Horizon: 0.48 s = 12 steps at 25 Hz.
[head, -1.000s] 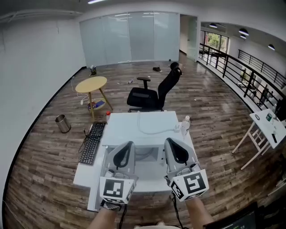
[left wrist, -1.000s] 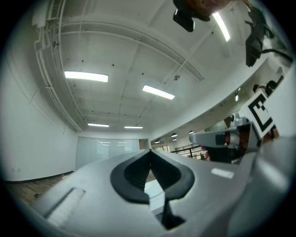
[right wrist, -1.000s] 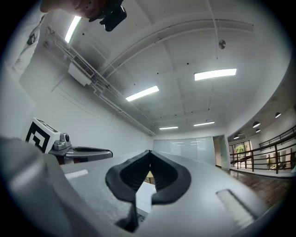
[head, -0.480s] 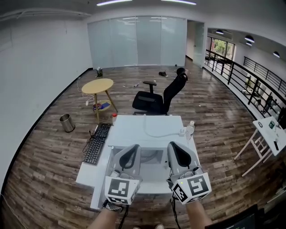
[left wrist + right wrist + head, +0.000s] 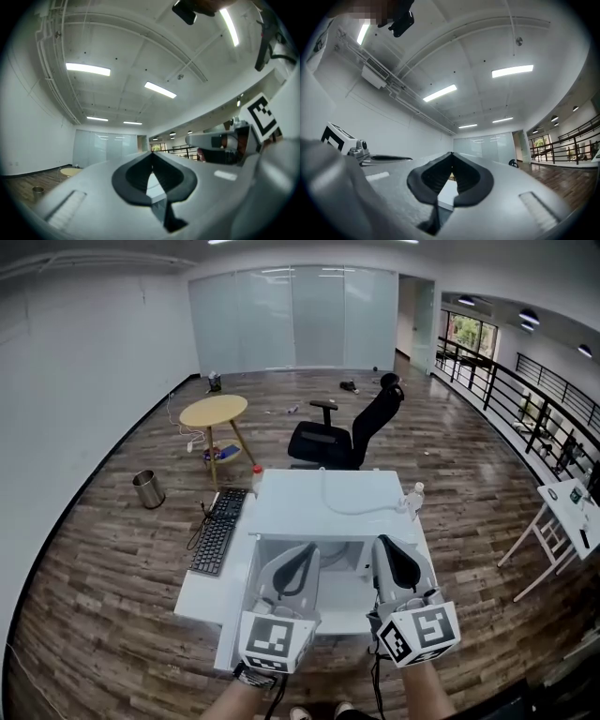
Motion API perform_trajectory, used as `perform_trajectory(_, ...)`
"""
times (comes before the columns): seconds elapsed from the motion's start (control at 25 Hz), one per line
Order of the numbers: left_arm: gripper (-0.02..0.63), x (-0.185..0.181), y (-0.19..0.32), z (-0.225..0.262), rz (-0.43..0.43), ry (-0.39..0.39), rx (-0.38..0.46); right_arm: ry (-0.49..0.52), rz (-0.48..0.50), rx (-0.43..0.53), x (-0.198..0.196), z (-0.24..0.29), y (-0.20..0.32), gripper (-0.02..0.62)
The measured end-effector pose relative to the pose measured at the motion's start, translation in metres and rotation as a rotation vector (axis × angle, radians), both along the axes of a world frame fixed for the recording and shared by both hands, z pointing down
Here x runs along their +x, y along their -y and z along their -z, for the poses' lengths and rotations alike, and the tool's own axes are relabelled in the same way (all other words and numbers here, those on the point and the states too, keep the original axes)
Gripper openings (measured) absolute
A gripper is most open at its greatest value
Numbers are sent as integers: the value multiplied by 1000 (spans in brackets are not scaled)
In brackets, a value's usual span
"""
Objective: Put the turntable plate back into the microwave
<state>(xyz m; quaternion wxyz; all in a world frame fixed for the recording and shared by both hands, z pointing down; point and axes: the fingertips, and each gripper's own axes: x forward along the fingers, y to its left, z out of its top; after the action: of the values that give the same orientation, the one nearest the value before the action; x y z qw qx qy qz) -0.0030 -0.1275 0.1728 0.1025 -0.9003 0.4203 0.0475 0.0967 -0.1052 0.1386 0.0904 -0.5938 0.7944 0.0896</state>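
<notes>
Both grippers are held side by side over the near part of a white table (image 5: 309, 493). My left gripper (image 5: 307, 549) is shut with nothing between its black pads. My right gripper (image 5: 383, 542) is shut and empty as well. In the left gripper view the jaws (image 5: 151, 155) meet in a closed seam and point slightly up toward the ceiling, and the right gripper view shows the same (image 5: 451, 155). Behind the grippers a white box-like unit (image 5: 342, 563) with a recessed opening sits on the table. I cannot make out a turntable plate in any view.
A black keyboard (image 5: 217, 532) lies on the table's left wing. A water bottle (image 5: 413, 498) stands at the right edge, with a white cable (image 5: 352, 509) beside it. Beyond stand a black office chair (image 5: 347, 432), a round yellow table (image 5: 214, 412) and a metal bin (image 5: 147, 488).
The head view has shifted, so the table and both grippers now sit further right and lower in the picture. The left gripper has drifted a little. Both jaws stay shut.
</notes>
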Motion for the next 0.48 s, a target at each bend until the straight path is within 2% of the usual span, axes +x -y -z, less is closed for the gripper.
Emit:
perform_trajectory(0.24, 5, -14, -11, -11, 9, -19, -26, 5, -10, -19, -2, -8, -12, 2)
perform_trajectory(0.48, 5, 1, -25, -11, -44, -5, -49, -30, -19, -24, 2, -9, -28, 2)
